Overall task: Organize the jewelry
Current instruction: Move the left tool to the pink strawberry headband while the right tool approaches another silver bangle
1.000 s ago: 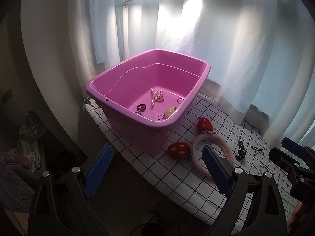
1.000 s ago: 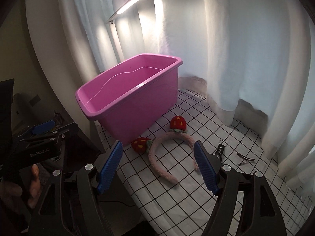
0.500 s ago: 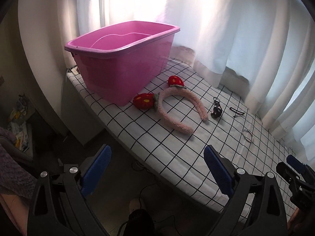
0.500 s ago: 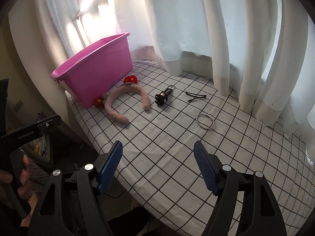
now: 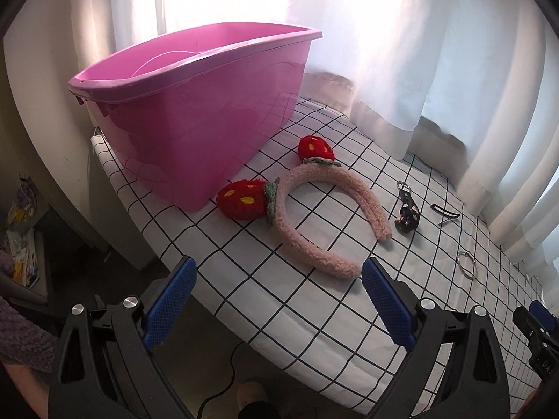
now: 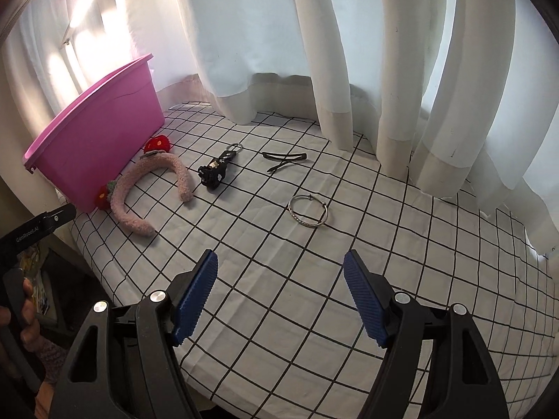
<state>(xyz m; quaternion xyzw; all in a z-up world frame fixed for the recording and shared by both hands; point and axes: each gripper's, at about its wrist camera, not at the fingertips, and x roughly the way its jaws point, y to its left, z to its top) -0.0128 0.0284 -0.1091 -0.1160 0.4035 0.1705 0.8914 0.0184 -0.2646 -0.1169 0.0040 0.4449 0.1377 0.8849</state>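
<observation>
Ahead of the gaping right tongs (image 6: 279, 293) lies the silver bangle (image 6: 309, 210), apart.

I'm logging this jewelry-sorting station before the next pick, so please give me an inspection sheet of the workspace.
Surface: white cloth with black grid, lightly wrinkled.
Job's things: pink bin at the cloth's far left end; plush strawberry headband lying beside it; black keychain charm, dark hair clips and metal bangle spread out apart on the cloth.
Clutter: nothing seen on the cloth.
Grippers: left gripper and right gripper both above the cloth's near edge, jaws open, nothing between them.
Cables: one dark cable on the floor below.
Surroundings: white curtains behind; a lit lamp bar above the bin.
</observation>
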